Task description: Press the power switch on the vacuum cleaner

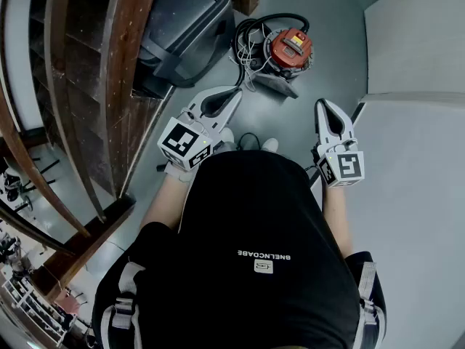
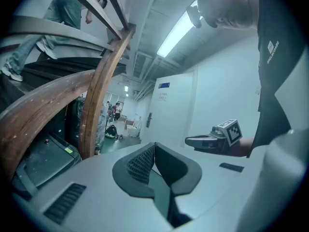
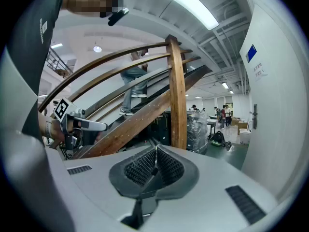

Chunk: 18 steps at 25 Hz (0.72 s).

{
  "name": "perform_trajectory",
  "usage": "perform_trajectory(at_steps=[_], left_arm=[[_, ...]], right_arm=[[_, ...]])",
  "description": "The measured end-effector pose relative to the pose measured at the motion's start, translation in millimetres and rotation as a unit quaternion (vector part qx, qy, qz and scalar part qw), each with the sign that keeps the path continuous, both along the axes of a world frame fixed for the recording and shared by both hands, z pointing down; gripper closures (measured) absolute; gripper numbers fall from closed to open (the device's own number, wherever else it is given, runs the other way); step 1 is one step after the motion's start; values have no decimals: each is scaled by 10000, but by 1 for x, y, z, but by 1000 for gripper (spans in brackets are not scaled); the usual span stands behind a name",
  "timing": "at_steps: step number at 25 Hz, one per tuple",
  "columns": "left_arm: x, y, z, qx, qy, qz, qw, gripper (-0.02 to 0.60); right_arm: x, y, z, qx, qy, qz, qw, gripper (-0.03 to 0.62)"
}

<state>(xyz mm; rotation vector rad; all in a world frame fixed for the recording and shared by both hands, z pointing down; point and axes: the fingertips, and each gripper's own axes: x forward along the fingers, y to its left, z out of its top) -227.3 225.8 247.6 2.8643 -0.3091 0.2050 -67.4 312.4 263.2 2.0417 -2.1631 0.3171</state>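
The vacuum cleaner (image 1: 288, 49), a round canister with a red-orange top, stands on the grey floor ahead of me, with a black hose and cord (image 1: 249, 36) coiled at its left. My left gripper (image 1: 235, 91) is shut and empty, held in the air short of the vacuum and to its left. My right gripper (image 1: 322, 104) is also shut and empty, to the right and nearer me. The left gripper view shows its jaws closed together (image 2: 154, 147) and the right gripper (image 2: 212, 140) beyond. In the right gripper view the pads meet (image 3: 156, 152). Neither gripper view shows the vacuum.
A wooden stair railing (image 1: 123, 71) runs along the left, with a large black machine (image 1: 185, 24) under it beside the vacuum. A white wall (image 1: 414, 42) bounds the right. A person (image 3: 133, 88) stands on the stairs; other people and bags are far down the hall.
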Motion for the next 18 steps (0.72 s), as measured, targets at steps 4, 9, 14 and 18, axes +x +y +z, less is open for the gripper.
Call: perform_trajectory(at_steps=[4, 9, 14, 18], left_arm=[[-3, -5, 4, -29, -30, -10, 10000, 566], [-13, -9, 8, -69, 11, 1, 10000, 566], [-29, -16, 10, -123, 105, 85, 9998, 566], [-52, -27, 18, -202, 193, 162, 9995, 566]], right_arm=[[-4, -5, 2, -24, 16, -27, 10000, 565], [-12, -8, 4, -59, 29, 54, 10000, 565], [-30, -15, 4, -79, 21, 56, 10000, 565], [-44, -24, 8, -139, -4, 245, 9996, 565]])
